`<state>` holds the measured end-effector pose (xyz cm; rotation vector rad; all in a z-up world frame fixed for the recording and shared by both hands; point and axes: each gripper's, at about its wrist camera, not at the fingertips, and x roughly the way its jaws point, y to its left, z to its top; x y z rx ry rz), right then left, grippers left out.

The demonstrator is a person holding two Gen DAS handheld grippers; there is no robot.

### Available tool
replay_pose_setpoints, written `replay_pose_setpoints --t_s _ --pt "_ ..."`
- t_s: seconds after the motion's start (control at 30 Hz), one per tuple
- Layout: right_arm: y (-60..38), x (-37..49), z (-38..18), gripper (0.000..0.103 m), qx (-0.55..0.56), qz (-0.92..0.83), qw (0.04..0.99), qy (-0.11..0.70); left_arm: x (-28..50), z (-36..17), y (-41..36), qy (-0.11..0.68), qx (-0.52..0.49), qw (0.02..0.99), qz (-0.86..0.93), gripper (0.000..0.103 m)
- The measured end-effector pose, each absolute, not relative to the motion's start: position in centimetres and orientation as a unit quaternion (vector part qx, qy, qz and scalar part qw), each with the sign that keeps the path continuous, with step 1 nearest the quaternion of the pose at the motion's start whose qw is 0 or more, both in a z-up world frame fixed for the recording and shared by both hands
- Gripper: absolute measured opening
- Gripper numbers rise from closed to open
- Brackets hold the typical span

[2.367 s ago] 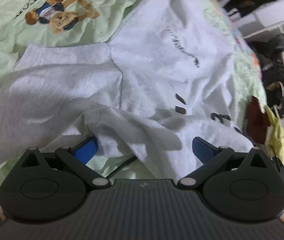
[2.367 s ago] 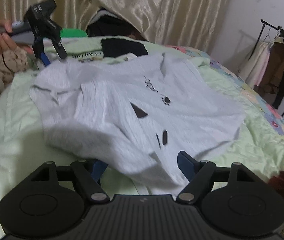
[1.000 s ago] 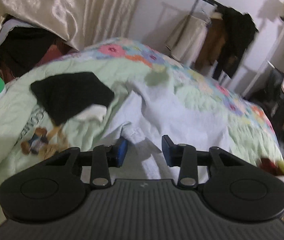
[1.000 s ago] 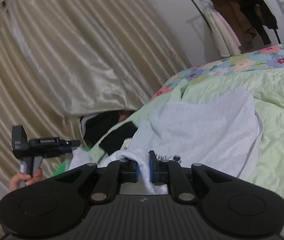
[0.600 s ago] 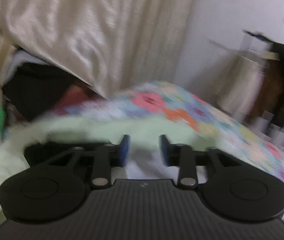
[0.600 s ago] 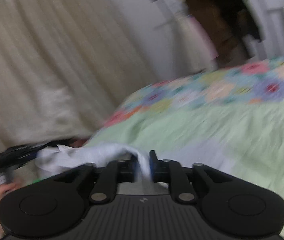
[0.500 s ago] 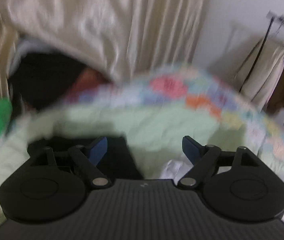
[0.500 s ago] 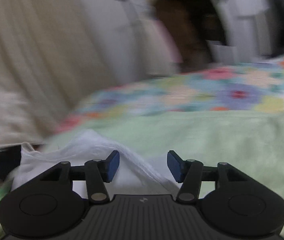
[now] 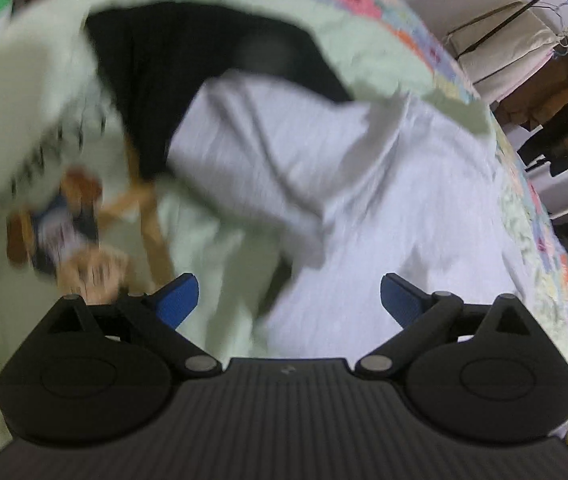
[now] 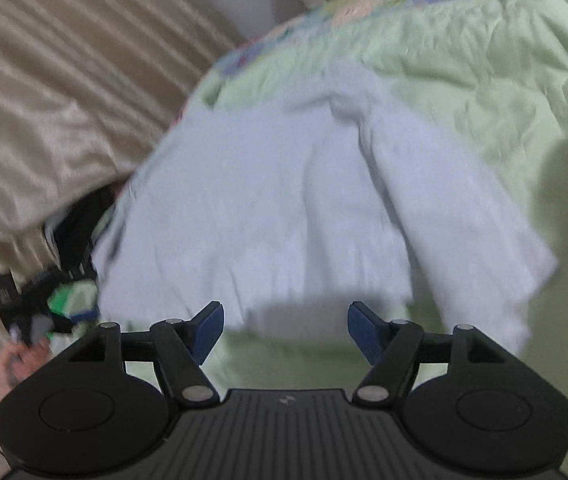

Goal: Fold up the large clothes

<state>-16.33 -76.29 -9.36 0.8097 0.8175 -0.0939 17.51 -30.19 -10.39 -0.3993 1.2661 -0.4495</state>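
Note:
A light grey sweatshirt (image 9: 364,184) lies folded over on the pale green quilt (image 9: 220,280), its plain back up; it also shows in the right wrist view (image 10: 284,208). My left gripper (image 9: 289,300) is open and empty, just above the sweatshirt's near edge. My right gripper (image 10: 286,332) is open and empty, just short of the sweatshirt's near hem. The left gripper (image 10: 40,292) and the hand holding it show at the left of the right wrist view. Both views are motion-blurred.
A black garment (image 9: 204,64) lies beyond the sweatshirt. A bear print (image 9: 84,232) marks the quilt at left. Beige curtains (image 10: 64,80) hang behind the bed. A clothes rack (image 9: 524,40) with hanging clothes stands at right.
Both grippers carried the sweatshirt's edge up and over, then opened and let it go. The sweatshirt now lies folded, print hidden. Both cameras have tipped back down to the bed.

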Motion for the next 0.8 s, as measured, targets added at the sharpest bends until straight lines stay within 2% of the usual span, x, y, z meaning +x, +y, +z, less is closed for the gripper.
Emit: replay_pose_setpoints --t_s 0.1,0.33,0.47,0.5,0.53,0.57,0.6,0.63,0.7,0.8 --pt "-75.5 -17.2 -9.9 0.07 0.377 -0.062 0.842 0.381 16.4 -11.2 -31.3 0.593 -0.169 0.76 -0.207 0.103" --pt "-71.7 -16.5 -10.4 0.072 0.203 -0.101 0.896 0.381 15.8 -12.7 -35.2 0.594 -0.088 0.772 -0.208 0.103" --pt "-71.6 -15.6 -11.0 0.072 0.199 -0.087 0.903 0.371 15.3 -12.7 -36.6 0.572 -0.052 0.79 -0.216 0.103" --pt "-71.7 -15.4 -11.2 0.066 0.201 -0.084 0.904 0.369 15.0 -12.6 -36.8 0.564 -0.046 0.795 -0.217 0.098" --pt "-72.0 -15.1 -11.5 0.059 0.206 -0.081 0.903 0.368 14.7 -12.6 -37.0 0.553 -0.037 0.804 -0.214 0.086" --pt "-72.5 -14.8 -11.8 0.04 0.215 -0.08 0.9 0.37 14.5 -12.6 -37.7 0.538 0.0 0.819 -0.202 0.078" --pt "-72.9 -14.6 -12.0 0.021 0.224 -0.078 0.898 0.371 14.3 -12.6 -38.3 0.525 0.029 0.827 -0.198 0.065" --pt "-73.6 -14.5 -12.2 0.016 0.239 -0.074 0.895 0.368 14.6 -12.3 -38.6 0.517 0.046 0.832 -0.196 0.056" --pt "-75.5 -14.9 -11.6 0.011 0.286 -0.069 0.895 0.335 14.3 -11.6 -39.1 0.495 0.078 0.843 -0.193 0.045" --pt "-77.2 -16.4 -8.5 0.01 0.299 -0.09 0.913 0.261 13.6 -9.0 -38.5 0.461 0.071 0.86 -0.208 0.033"
